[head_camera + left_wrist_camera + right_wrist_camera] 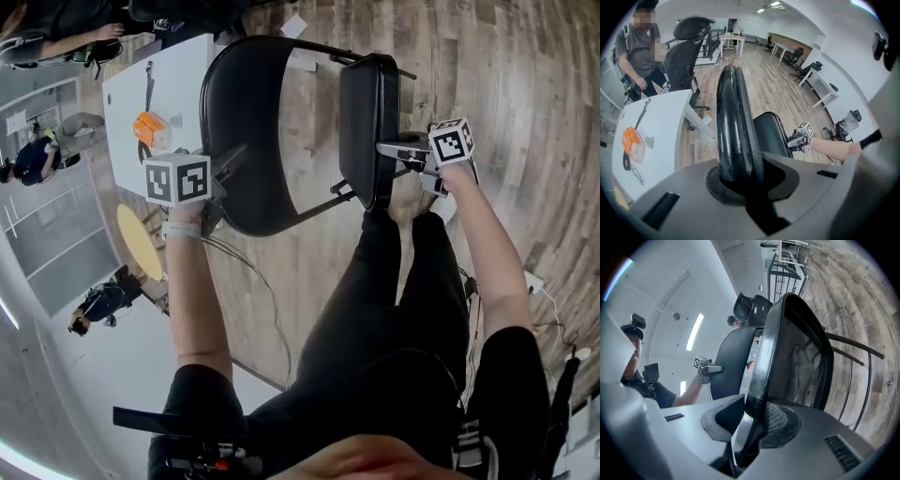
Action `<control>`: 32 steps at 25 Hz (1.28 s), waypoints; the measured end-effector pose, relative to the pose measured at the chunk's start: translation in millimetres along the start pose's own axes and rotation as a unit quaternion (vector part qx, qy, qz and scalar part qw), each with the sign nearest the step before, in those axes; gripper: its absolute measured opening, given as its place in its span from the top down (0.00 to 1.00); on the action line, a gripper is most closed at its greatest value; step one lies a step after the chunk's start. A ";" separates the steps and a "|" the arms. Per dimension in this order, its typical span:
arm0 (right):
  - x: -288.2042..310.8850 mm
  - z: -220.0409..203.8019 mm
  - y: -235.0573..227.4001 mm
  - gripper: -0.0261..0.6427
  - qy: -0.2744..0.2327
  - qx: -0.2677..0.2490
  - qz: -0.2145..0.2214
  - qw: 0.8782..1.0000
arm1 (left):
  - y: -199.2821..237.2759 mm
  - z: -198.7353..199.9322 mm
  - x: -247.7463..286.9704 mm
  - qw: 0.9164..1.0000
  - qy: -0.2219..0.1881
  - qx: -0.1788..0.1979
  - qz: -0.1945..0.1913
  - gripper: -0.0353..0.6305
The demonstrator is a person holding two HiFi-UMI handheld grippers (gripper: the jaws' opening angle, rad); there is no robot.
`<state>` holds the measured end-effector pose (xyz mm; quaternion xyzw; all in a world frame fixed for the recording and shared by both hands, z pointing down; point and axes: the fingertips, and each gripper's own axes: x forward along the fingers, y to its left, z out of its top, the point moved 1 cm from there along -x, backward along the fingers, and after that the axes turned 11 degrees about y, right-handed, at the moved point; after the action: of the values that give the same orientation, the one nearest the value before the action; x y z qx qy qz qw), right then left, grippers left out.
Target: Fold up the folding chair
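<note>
Wide open room here: grey-brown wood planks run across the floor, and a white table stands off to the left with a small orange item lying on it. Black mesh office chairs sit just behind that table. More white desks line the far white wall, and bright ceiling lights shine overhead.
</note>
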<state>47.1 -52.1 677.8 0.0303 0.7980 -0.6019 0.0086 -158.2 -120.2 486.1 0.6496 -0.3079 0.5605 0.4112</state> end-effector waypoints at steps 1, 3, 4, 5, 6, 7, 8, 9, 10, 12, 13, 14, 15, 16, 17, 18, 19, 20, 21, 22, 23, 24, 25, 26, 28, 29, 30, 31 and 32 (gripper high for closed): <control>6.3 3.6 0.8 0.81 -0.005 -0.001 -0.005 1.000 | 5.4 0.6 -0.9 1.000 0.000 0.002 -0.002 0.87; 19.8 9.3 3.0 0.81 -0.013 -0.005 -0.017 1.000 | 13.4 1.0 -1.8 1.000 0.002 0.009 -0.006 0.87; 27.6 11.2 4.7 0.81 -0.014 -0.007 -0.023 1.000 | 16.1 -0.3 -2.4 1.000 0.004 0.011 -0.007 0.87; 36.2 12.8 6.4 0.81 -0.013 -0.008 -0.028 0.999 | 18.8 -2.5 -3.5 1.000 0.005 0.013 -0.008 0.87; 45.7 15.0 7.6 0.81 -0.011 -0.009 -0.032 0.999 | 22.3 -4.7 -5.4 1.000 0.007 0.014 -0.009 0.87; 56.0 18.3 8.6 0.81 -0.009 -0.009 -0.034 0.999 | 27.1 -6.5 -7.9 1.000 0.007 0.014 -0.009 0.87; 66.7 22.7 9.8 0.81 -0.009 -0.008 -0.035 0.999 | 32.7 -7.6 -10.9 1.000 0.008 0.015 -0.009 0.87; 77.3 27.4 11.0 0.81 -0.009 -0.008 -0.034 0.999 | 38.5 -8.4 -13.8 1.000 0.008 0.016 -0.010 0.87; 87.3 31.6 12.0 0.81 -0.011 -0.006 -0.032 0.999 | 43.8 -9.4 -16.3 1.000 0.008 0.017 -0.010 0.86; 103.5 37.1 12.6 0.81 -0.017 -0.005 -0.029 0.999 | 51.6 -12.6 -19.4 1.000 0.008 0.018 -0.011 0.86; 110.0 38.0 12.1 0.81 -0.021 -0.003 -0.029 0.999 | 54.3 -15.0 -20.0 1.000 0.008 0.018 -0.012 0.86; 116.5 38.7 12.5 0.81 -0.024 -0.001 -0.029 0.999 | 57.3 -17.7 -20.6 1.000 0.007 0.018 -0.013 0.86; 123.9 40.2 14.0 0.81 -0.026 0.003 -0.027 0.999 | 61.6 -20.0 -21.5 1.000 0.006 0.018 -0.013 0.86; 132.4 42.9 15.0 0.81 -0.026 0.008 -0.025 0.999 | 67.5 -21.4 -23.0 1.000 0.006 0.018 -0.014 0.86; 141.7 46.4 14.9 0.81 -0.025 0.015 -0.024 0.999 | 74.4 -22.0 -24.7 1.000 0.006 0.018 -0.015 0.86; 151.0 50.3 13.9 0.81 -0.024 0.019 -0.024 0.999 | 81.1 -22.1 -26.2 1.000 0.006 0.018 -0.016 0.86; 160.0 54.2 12.7 0.81 -0.022 0.022 -0.025 0.999 | 87.1 -22.1 -27.3 1.000 0.006 0.018 -0.017 0.86; 168.6 57.7 11.5 0.81 -0.020 0.023 -0.026 0.999 | 92.4 -22.2 -28.0 1.000 0.005 0.019 -0.018 0.86; 177.0 60.8 10.2 0.81 -0.018 0.023 -0.027 0.999 | 97.3 -22.6 -28.5 1.000 0.005 0.019 -0.019 0.86; 185.5 63.5 8.9 0.81 -0.018 0.024 -0.029 0.999 | 102.1 -23.4 -28.8 1.000 0.004 0.018 -0.019 0.86; 193.8 66.0 7.5 0.81 -0.018 0.026 -0.030 0.999 | 106.8 -24.4 -29.0 1.000 0.004 0.017 -0.019 0.86; 202.1 68.4 6.0 0.81 -0.018 0.028 -0.031 0.999 | 111.5 -25.5 -29.3 1.000 0.004 0.017 -0.019 0.86; 210.2 70.7 4.5 0.81 -0.018 0.031 -0.032 0.999 | 115.9 -26.5 -29.6 1.000 0.004 0.016 -0.019 0.86; 218.1 73.0 3.0 0.81 -0.017 0.033 -0.034 0.999 | 120.2 -27.4 -30.0 1.000 0.004 0.016 -0.018 0.86; 232.8 77.2 0.2 0.81 -0.017 0.035 -0.038 0.999 | 127.5 -29.0 -30.7 1.000 0.005 0.016 -0.019 0.86; 239.8 79.1 -1.0 0.81 -0.016 0.036 -0.040 0.998 | 130.6 -29.6 -31.3 1.000 0.005 0.016 -0.019 0.86; 246.6 81.2 -2.3 0.81 -0.015 0.036 -0.042 0.998 | 133.6 -30.2 -31.9 1.000 0.005 0.016 -0.018 0.86; 253.5 83.5 -3.6 0.81 -0.013 0.035 -0.044 0.998 | 136.8 -30.8 -32.6 1.000 0.005 0.016 -0.018 0.86; 260.1 85.9 -4.9 0.81 -0.011 0.035 -0.046 0.998 | 140.5 -31.3 -33.1 1.000 0.004 0.015 -0.017 0.86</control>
<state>-214.8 -126.1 645.9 -0.0123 0.7771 -0.6291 -0.0114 -300.1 -161.1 481.3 0.6583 -0.2867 0.5609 0.4121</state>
